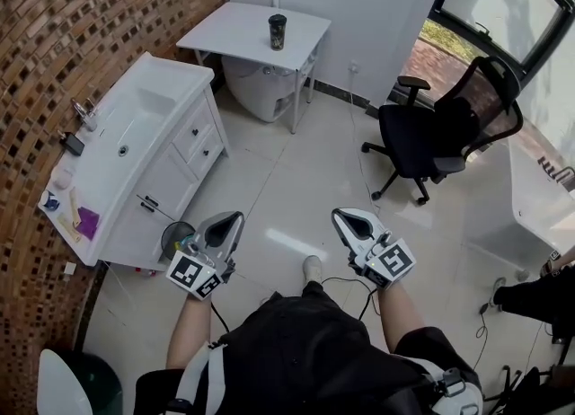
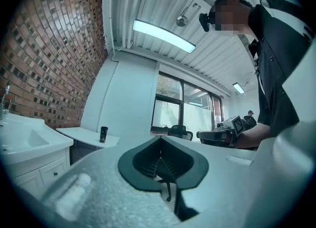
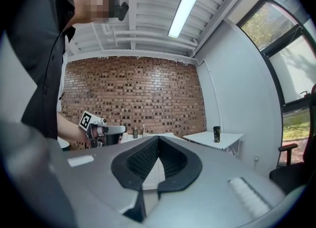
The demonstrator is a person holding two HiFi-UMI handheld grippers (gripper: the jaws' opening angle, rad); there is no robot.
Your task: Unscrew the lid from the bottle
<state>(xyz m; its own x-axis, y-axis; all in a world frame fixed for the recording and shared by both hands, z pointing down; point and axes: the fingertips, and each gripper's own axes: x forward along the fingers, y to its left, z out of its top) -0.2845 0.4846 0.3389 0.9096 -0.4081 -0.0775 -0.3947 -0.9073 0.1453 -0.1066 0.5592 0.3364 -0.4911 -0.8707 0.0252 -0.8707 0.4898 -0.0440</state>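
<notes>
The bottle (image 1: 277, 31) stands on the white table (image 1: 234, 27), far from me. My left gripper (image 1: 226, 223) and right gripper (image 1: 349, 220) are pressed together, empty. Next, I think: approach the table, open jaws.

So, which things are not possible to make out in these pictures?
- Bottle, every view: too small to show how tightly it is closed.
- Small items beside the washbasin, head view: too small to name.
- Second person, head view: cut off by the right edge.
</notes>
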